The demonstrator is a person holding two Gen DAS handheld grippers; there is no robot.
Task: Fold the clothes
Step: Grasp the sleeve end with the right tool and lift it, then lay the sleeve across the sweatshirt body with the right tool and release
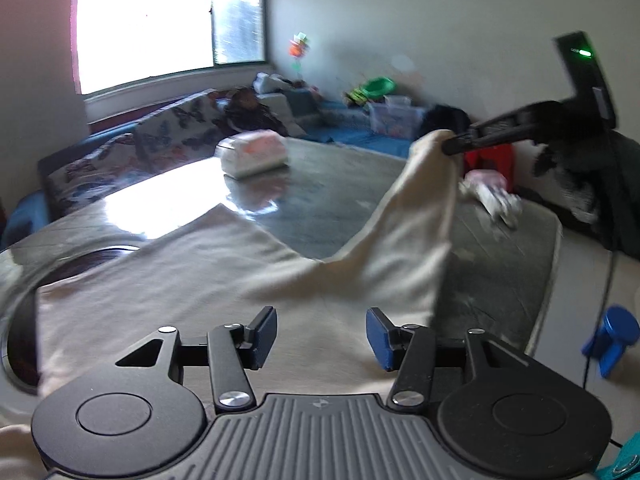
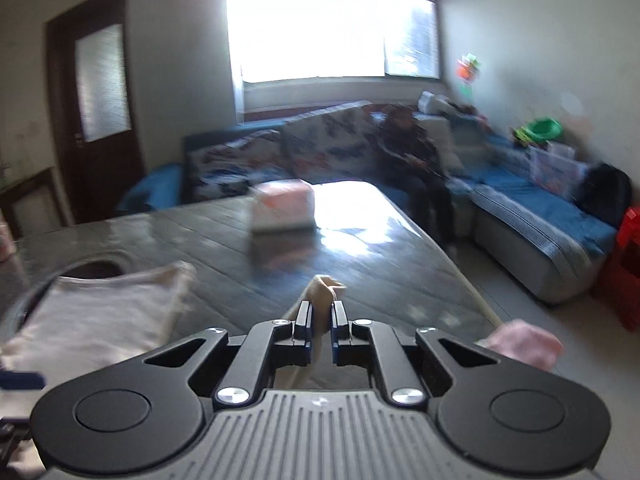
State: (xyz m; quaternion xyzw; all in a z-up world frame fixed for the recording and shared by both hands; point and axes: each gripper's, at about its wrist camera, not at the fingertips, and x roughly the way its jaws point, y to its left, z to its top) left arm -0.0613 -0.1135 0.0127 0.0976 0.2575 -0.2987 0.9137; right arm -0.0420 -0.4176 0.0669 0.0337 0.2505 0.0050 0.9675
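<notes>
Lying across near desk [image 1: 340, 184] edge: cream garment [image 1: 200, 280]; right tongs [image 2: 321, 316] clamped on lifted corner, left tongs [image 1: 321, 336] apart above it.

A bright window [image 2: 336, 28] lights a blue sofa [image 2: 532, 216] and dark door [image 2: 96, 104].

light: blown-out window [image 2: 332, 28] | glare: table [image 1: 168, 208] | motion blur | fisheye edges bowed, dark

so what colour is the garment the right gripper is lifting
Cream garment, clearest in the left wrist view, pinched by the right gripper.
</notes>
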